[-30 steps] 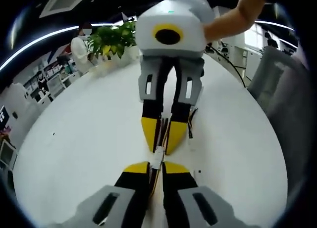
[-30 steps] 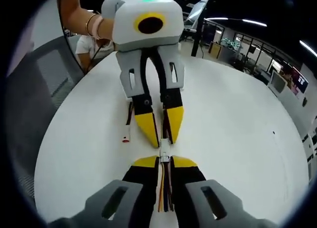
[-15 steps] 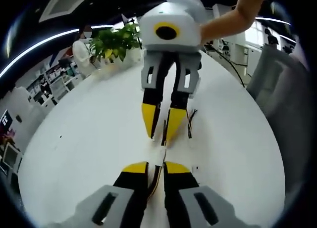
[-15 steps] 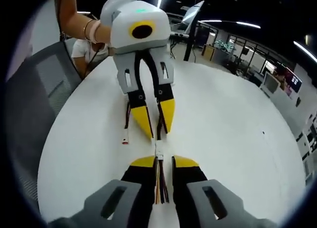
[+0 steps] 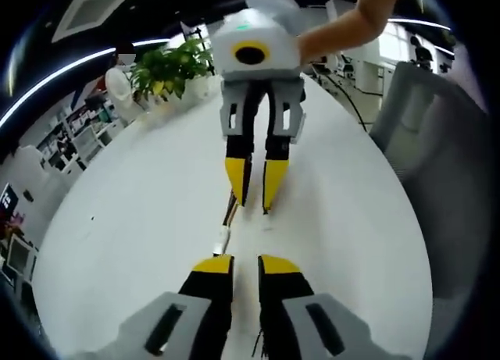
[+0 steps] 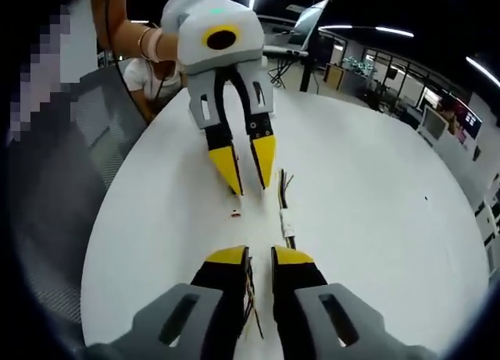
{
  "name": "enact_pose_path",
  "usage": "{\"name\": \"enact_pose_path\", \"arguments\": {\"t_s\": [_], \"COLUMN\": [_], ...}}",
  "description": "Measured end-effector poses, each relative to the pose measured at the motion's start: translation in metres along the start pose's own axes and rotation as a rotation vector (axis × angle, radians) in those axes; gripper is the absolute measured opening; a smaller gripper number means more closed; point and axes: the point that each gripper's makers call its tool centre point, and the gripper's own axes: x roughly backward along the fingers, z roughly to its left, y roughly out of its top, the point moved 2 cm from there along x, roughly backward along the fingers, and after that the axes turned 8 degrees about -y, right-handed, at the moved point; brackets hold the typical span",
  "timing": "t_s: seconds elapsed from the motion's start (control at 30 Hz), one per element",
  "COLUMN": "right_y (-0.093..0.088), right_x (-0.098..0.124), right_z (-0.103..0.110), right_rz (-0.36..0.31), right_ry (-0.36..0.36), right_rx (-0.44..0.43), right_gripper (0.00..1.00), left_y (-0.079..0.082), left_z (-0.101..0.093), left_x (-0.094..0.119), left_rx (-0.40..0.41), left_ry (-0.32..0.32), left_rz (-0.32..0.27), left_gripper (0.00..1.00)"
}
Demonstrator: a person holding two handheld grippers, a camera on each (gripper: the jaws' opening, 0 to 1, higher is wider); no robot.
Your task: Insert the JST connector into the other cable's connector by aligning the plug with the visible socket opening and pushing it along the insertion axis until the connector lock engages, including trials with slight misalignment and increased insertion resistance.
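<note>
Left gripper (image 5: 244, 264) low centre, jaws slightly parted; right gripper (image 5: 255, 196) faces it from above, jaws apart.

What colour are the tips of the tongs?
Yellow, above black sections and grey bases; clearest in the right gripper view, on the left tongs.

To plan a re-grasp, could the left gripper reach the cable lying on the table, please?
Probably yes: the cable lies on the bare table just ahead of the left gripper, with nothing between them.
</note>
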Motion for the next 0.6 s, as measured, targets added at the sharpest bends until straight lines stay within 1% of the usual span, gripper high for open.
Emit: {"name": "enact_pose_path", "arguments": {"t_s": [0.03, 0.17, 0.37, 0.47, 0.6], "right_y": [-0.001, -0.004, -0.006, -0.009, -0.011], "right_x": [-0.001, -0.004, -0.008, -0.009, -0.009], "right_z": [0.002, 0.007, 0.005, 0.005, 0.004], "right_rz": [0.001, 0.006, 0.007, 0.020, 0.020], "right_ry": [0.004, 0.022, 0.022, 0.018, 0.024], "right_rx": [-0.003, -0.006, -0.041, -0.030, -0.056], "right_gripper": [0.08, 0.08, 0.07, 0.07, 0.07], "left_y": [0.000, -0.004, -0.006, -0.015, -0.018], "left_z": [-0.005, -0.012, -0.013, -0.010, -0.011], "left_x": [-0.002, -0.006, -0.004, -0.003, -0.004], "left_rx": [-0.003, 0.003, 0.045, 0.067, 0.099], "left_ry": [-0.014, -0.027, -0.012, -0.006, -0.007], "left_rz": [0.001, 0.018, 0.003, 0.006, 0.002], "left_gripper": [0.04, 0.04, 0.04, 0.04, 0.04]}}
